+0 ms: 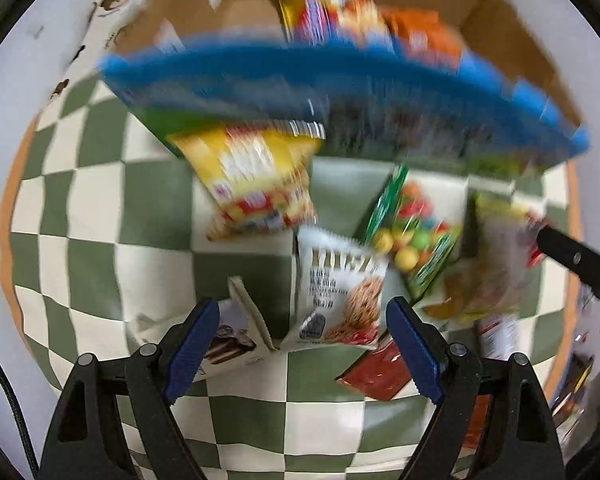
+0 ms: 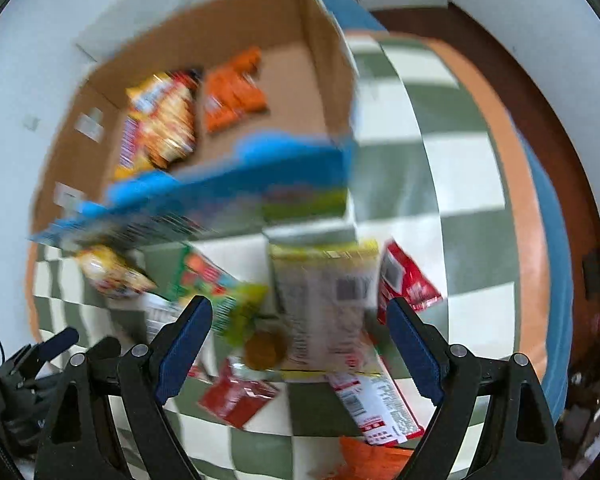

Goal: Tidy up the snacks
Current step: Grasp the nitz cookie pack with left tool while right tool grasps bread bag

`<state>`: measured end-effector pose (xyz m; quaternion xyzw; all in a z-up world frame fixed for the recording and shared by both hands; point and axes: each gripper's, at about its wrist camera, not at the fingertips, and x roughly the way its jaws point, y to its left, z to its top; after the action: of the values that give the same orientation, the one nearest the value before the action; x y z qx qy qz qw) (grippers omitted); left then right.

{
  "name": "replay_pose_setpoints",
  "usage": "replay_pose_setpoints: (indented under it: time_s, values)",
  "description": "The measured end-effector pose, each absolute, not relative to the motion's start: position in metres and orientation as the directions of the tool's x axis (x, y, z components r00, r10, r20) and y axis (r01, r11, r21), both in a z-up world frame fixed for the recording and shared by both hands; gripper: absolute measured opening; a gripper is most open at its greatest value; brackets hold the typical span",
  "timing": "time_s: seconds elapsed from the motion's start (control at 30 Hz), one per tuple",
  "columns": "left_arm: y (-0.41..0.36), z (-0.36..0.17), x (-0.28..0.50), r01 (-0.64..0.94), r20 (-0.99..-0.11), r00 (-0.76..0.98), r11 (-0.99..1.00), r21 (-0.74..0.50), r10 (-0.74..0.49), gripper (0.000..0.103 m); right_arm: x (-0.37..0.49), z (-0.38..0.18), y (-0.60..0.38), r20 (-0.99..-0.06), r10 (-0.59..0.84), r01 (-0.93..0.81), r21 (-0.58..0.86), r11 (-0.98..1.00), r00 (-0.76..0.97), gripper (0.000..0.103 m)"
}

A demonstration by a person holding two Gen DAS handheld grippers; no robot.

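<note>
Open right gripper [image 2: 300,344] over snack packets [image 2: 324,304], cardboard box [image 2: 324,80] beyond

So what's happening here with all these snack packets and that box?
A person holding a gripper in each hand is sorting snacks. Both the left gripper and the right gripper are open and empty, above packets scattered on a checkered cloth. The white cookie packet lies under the left one, a yellow-edged packet under the right. The cardboard box already holds an orange packet and a yellow one.

Matt brown cardboard box [image 2: 300,80] with glossy blue printed outside, shiny foil snack packets [image 1: 340,296], soft checked cloth [image 1: 100,216].
</note>
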<state>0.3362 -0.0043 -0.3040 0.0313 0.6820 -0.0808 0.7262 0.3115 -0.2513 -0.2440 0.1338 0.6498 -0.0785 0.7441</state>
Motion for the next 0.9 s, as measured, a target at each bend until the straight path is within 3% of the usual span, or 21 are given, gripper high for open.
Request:
replay_pose_setpoints:
  time_s: [0.3,0.37,0.43,0.47,0.6,0.83,0.9]
  values:
    - [-0.05,-0.36,0.338,0.274,-1.0,-0.006,0.961,0.021,0.024,0.084,0.31,-0.308,-0.263,-1.0,0.025,0.281,0.028,0.959,0.014,0.091]
    - [-0.056,-0.367,0.337,0.29,-0.999,-0.009,0.956,0.034,0.038,0.065,0.31,-0.316,-0.263,-1.0,0.022,0.277,0.02,0.961,-0.006,0.09]
    - [-0.058,-0.371,0.334,0.291,-1.0,-0.018,0.957,0.011,0.017,0.056,0.309,-0.318,-0.261,-1.0,0.012,0.268,0.01,0.963,-0.005,0.077]
    - [-0.058,-0.37,0.332,0.287,-1.0,-0.009,0.958,0.012,0.015,0.055,0.307,-0.319,-0.26,-1.0,0.012,0.263,0.01,0.965,-0.005,0.06]
    - [-0.043,-0.369,0.321,0.211,-1.0,-0.016,0.977,-0.001,0.003,0.054,0.297,-0.322,-0.251,-1.0,0.011,0.242,0.006,0.97,-0.022,0.05]
    - [-0.011,-0.386,0.294,0.098,-0.991,-0.104,0.99,-0.1,-0.09,0.057,0.265,-0.325,-0.24,-0.995,0.061,0.216,0.042,0.976,-0.083,0.05]
    - [-0.008,-0.393,0.292,0.093,-0.988,-0.115,0.99,-0.11,-0.099,0.058,0.259,-0.33,-0.242,-0.994,0.067,0.227,0.045,0.973,-0.087,0.056]
